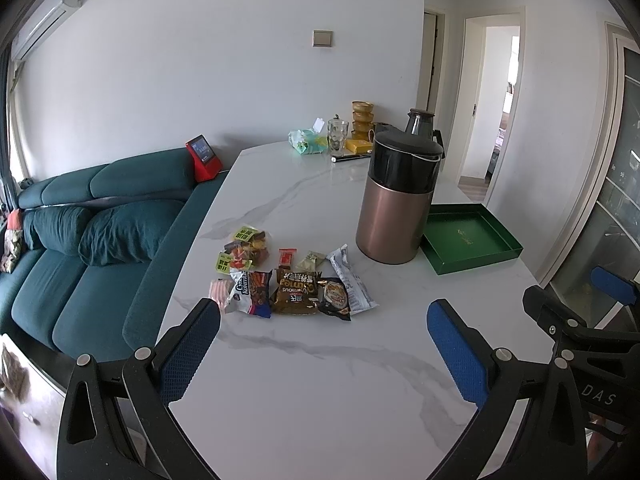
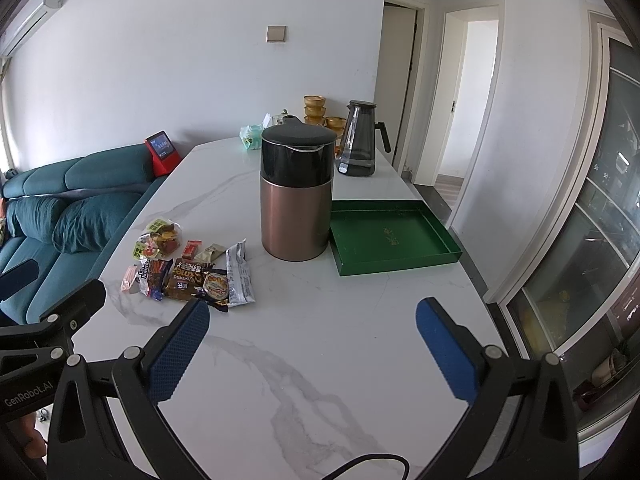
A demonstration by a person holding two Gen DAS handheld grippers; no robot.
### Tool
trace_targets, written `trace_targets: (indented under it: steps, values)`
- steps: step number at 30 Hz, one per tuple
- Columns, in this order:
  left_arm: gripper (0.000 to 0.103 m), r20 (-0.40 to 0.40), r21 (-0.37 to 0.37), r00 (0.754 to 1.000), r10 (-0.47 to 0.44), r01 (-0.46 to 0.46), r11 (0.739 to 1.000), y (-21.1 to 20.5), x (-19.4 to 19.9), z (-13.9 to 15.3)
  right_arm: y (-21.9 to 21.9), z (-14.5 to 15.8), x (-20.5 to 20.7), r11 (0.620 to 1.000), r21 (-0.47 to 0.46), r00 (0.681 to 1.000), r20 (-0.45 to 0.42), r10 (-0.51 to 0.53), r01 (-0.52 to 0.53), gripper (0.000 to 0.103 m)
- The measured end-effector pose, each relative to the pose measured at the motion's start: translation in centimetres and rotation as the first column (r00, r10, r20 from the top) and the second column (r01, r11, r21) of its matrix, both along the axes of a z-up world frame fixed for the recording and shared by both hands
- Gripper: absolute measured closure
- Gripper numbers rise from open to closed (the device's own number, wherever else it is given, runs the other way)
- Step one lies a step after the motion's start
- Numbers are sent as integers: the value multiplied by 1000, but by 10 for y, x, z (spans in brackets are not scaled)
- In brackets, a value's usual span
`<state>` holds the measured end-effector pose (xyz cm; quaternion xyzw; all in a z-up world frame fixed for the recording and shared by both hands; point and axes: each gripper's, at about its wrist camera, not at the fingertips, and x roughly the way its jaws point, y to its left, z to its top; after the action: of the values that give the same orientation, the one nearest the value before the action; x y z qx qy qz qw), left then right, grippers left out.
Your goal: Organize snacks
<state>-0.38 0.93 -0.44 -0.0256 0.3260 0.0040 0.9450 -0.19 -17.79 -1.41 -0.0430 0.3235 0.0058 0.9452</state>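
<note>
Several snack packets lie in a loose cluster (image 1: 292, 276) on the white marble table (image 1: 320, 380); the cluster also shows in the right wrist view (image 2: 192, 268). Among them are a brown packet (image 1: 295, 293), a white wrapper (image 1: 350, 280) and a bag of mixed candy (image 1: 244, 248). An empty green tray (image 1: 468, 238) sits to their right, also in the right wrist view (image 2: 388, 236). My left gripper (image 1: 324, 344) is open and empty, above the table short of the snacks. My right gripper (image 2: 312, 344) is open and empty, in front of the tray.
A tall copper and black canister (image 1: 396, 196) stands between snacks and tray. A glass kettle (image 2: 360, 140), yellow bowls (image 2: 316, 110), a wipes pack (image 1: 308, 142) and a glass (image 1: 338, 134) stand at the far end. A teal sofa (image 1: 92, 220) runs along the left.
</note>
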Motion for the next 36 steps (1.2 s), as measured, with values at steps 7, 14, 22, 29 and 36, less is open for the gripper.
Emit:
trace_targets:
  steps: [7, 14, 22, 29, 36]
  values:
    - [1, -4, 3, 1000, 2, -2, 1000, 3, 0, -1, -1, -2, 0, 1000, -1, 1000, -4, -1, 1, 0]
    - [1, -5, 0, 1000, -1, 1, 1000, 4, 0, -2, -4, -4, 0, 1000, -3, 1000, -7, -2, 2, 0]
    - [1, -6, 3, 1000, -1, 1, 1000, 2, 3, -2, -3, -5, 0, 1000, -6, 1000, -8, -2, 2, 0]
    - [1, -11, 2, 1000, -2, 2, 1000, 5, 4, -3, -3, -6, 0, 1000, -9, 1000, -11, -4, 4, 0]
    - [1, -17, -1, 1000, -6, 6, 1000, 14, 11, -7, 6, -9, 3, 1000, -19, 1000, -25, -15, 15, 0]
